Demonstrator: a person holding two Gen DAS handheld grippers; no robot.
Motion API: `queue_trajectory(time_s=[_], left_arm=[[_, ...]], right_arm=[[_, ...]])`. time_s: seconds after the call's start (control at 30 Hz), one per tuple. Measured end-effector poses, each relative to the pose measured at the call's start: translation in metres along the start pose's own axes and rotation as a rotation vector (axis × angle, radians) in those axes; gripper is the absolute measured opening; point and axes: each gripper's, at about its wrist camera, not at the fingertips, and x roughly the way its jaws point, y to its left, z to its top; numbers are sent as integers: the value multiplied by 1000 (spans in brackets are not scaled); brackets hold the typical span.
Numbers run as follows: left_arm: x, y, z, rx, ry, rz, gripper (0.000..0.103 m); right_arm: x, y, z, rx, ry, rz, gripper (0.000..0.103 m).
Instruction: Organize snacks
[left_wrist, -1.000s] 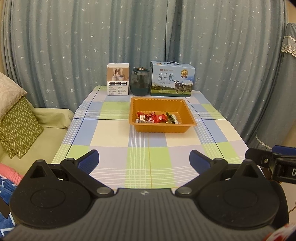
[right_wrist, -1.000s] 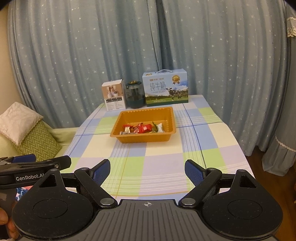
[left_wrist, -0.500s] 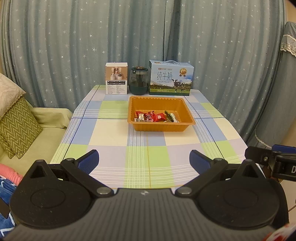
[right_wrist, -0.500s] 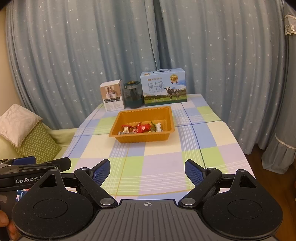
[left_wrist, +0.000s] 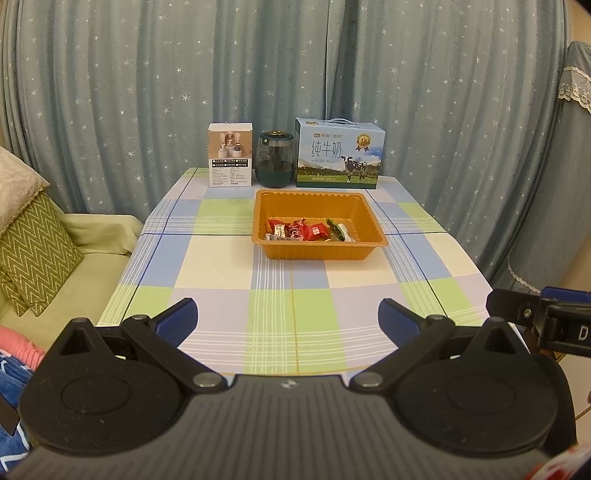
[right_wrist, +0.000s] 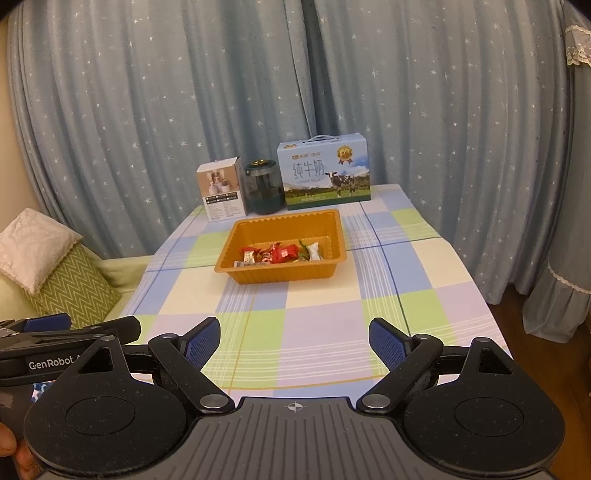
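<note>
Snacks waiting in the tray, both claws standing off

Left wrist view: snacks (left_wrist: 308, 232) are lying in an orange tray (left_wrist: 373, 221) that is sitting toward the far edge of the desk (left_wrist: 291, 295), just in front of a white carton (left_wrist: 230, 155), a dark glass jar (left_wrist: 276, 159) and a milk box (left_wrist: 339, 153) lined along that edge. The left claw (left_wrist: 288, 320) is hanging wide apart over the near edge, holding nothing, probably so the whole desk stays in sight before a reach. The wrappers are mostly red, with one green and one pale piece, bunched against the tray's near wall.

Right wrist view: the right claw (right_wrist: 294, 339) is likewise spread wide and empty above the near edge, well apart from the tray (right_wrist: 258, 277). The snacks (right_wrist: 280, 253) are showing as small crinkled packets, red ones in the middle, a white one at the right. With every packet apparently in the tray already, the sorting is looking close to finished, or not yet begun on a fresh arrangement.
</note>
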Motion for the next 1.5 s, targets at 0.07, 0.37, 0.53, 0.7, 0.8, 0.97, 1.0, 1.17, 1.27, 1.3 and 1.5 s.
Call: queue_trajectory(time_s=[0.07,0.37,0.53,0.7,0.8,0.97,1.0,1.17,1.27,1.3,1.5], left_arm=[[0,0,0,-1,1,-1,103],[0,0,0,1,0,-1,103],[0,-1,0,1,1,-1,103],[0,-1,0,1,1,-2,103],[0,-1,0,3,0,0,103],[0,-2,0,2,1,-1,103],[0,-2,0,2,1,-1,103],[0,-2,0,3,0,-1,103],[0,-2,0,3,1,0,103],[0,-2,0,2,1,-1,103],[0,-2,1,3,1,-1,103]], right_arm=[[0,-1,0,1,3,1,87],[0,-1,0,2,4,-4,87],[1,0,2,6,4,0,87],[1,-1,2,8,6,-1,87],[1,-1,3,9,7,-2,87],[1,-3,3,7,5,-3,87],[1,-3,3,7,5,-4,87],[1,-3,3,6,5,-5,87],[1,-3,3,6,4,-3,87],[1,-3,3,6,4,-3,87],[1,-3,3,6,4,-4,87]])
